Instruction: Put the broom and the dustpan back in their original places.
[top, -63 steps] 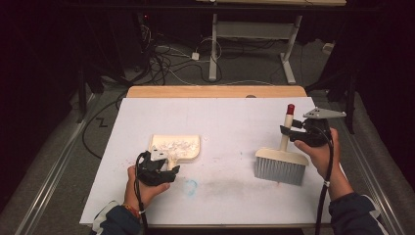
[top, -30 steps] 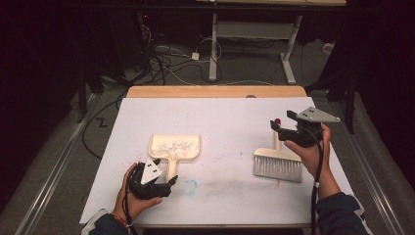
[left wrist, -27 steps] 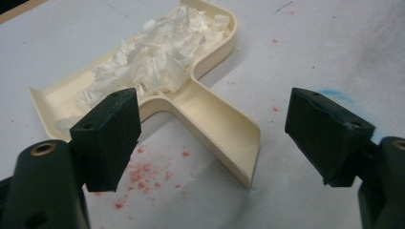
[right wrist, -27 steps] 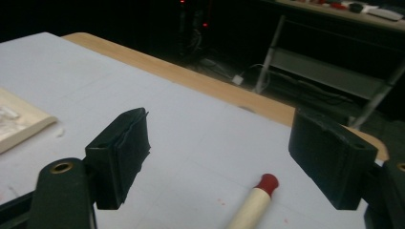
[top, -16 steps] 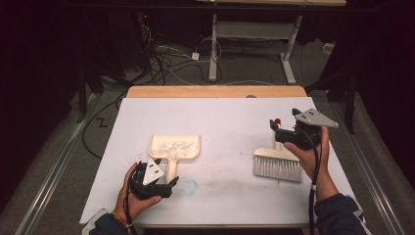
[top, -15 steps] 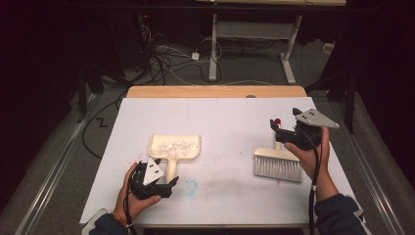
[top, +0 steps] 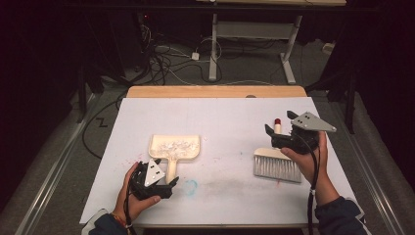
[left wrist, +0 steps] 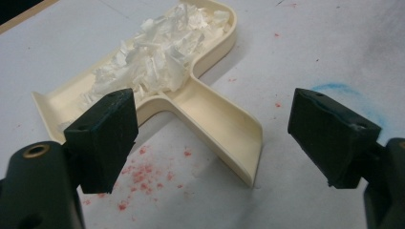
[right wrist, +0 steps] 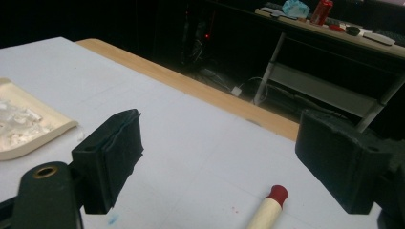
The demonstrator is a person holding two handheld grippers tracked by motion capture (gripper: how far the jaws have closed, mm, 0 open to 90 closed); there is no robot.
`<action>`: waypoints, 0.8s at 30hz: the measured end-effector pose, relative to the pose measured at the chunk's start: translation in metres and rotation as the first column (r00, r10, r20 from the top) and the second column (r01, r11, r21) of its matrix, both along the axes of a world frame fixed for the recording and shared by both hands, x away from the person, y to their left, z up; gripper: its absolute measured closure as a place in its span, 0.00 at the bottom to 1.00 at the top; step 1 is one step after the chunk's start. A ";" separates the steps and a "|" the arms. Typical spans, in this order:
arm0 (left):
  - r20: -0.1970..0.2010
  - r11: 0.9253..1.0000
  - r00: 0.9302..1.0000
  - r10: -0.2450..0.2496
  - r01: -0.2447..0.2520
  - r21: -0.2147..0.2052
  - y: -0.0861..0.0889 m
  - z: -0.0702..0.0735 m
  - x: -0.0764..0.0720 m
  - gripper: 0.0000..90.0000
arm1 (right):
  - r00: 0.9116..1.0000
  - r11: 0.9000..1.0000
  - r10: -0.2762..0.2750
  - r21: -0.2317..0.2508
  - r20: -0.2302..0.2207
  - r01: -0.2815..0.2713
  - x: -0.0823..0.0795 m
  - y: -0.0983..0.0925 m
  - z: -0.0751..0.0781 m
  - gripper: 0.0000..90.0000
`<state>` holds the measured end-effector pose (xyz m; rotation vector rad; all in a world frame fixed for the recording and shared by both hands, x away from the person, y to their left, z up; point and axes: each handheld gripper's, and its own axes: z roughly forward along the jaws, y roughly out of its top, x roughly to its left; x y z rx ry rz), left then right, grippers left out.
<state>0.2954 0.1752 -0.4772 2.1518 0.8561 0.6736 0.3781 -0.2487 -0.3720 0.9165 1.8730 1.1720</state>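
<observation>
L gripper (top: 157,182) sits near the front edge of the white table (top: 230,122), jaws wide apart w/ nothing between them; they've just been opening. In the left gripper view the cream dustpan (left wrist: 191,95) lies just ahead of the jaws, handle end pointing toward them, not touched. White scraps (left wrist: 153,57) are piled in the pan's wide part. Red specks (left wrist: 138,176) dot the table beside the handle; a blue smudge (top: 190,186) sits just right of the L gripper.

Brush (top: 276,164) lies flat on the table's right half, bristles toward the person, red-tipped handle pointing away. R gripper (top: 280,137) is over the handle, jaws wide apart, just been opening, handle tip (right wrist: 274,198) below and between them, not clamped.
</observation>
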 end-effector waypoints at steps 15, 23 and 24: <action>0.012 1.000 1.000 -0.013 0.013 0.028 -0.001 0.000 0.000 0.19 | 0.999 0.998 0.037 -0.058 0.023 -0.036 -0.020 0.003 0.004 0.19; 0.002 0.999 1.000 -0.018 0.018 0.032 -0.001 -0.001 -0.002 0.19 | 0.999 0.996 0.041 -0.080 0.021 -0.039 -0.030 0.003 0.002 0.19; 0.004 0.999 1.000 -0.019 0.018 0.032 -0.001 -0.001 -0.002 0.19 | 0.999 0.996 0.036 -0.085 0.019 -0.034 -0.031 0.003 0.002 0.19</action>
